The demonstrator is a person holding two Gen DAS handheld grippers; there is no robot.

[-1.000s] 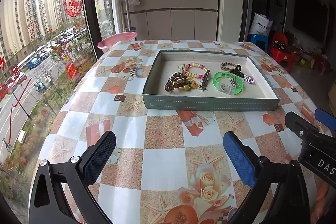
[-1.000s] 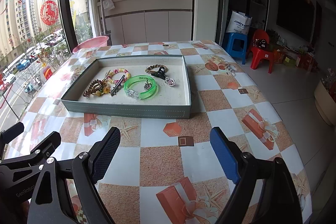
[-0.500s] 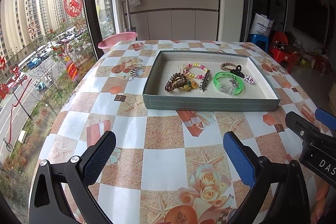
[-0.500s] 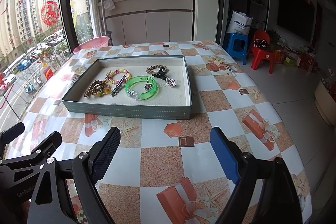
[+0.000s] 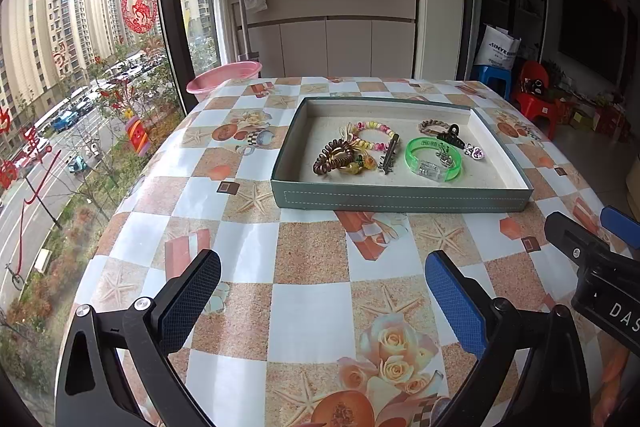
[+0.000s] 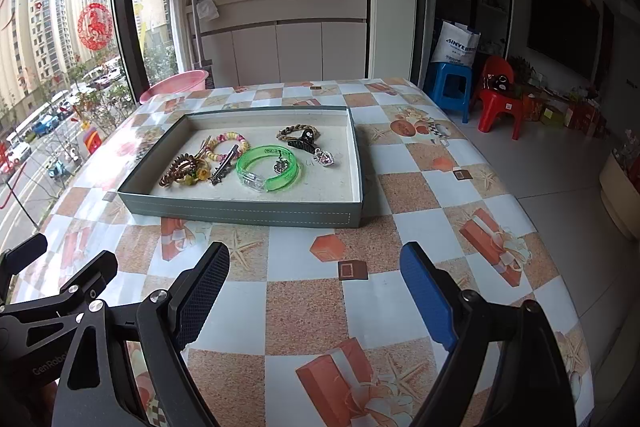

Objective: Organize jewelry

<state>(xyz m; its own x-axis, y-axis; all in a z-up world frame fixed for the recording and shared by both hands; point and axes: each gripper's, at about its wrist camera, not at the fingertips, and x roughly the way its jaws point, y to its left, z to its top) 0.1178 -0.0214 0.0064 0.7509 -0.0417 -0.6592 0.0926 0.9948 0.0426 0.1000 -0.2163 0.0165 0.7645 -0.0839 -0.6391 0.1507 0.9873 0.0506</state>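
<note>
I'm holding both the left gripper (image 5: 320,291) and right gripper (image 6: 314,285) with jaws wide, empty, over the glossy checkered counter (image 5: 312,259). Ahead of the jaws, the shallow cardboard tray (image 6: 244,213) is already holding everything: slick green bangle (image 6: 268,169), springy coil tie (image 6: 178,169), tangle-prone beads (image 6: 230,143). Sorted or not, can't tell.
</note>
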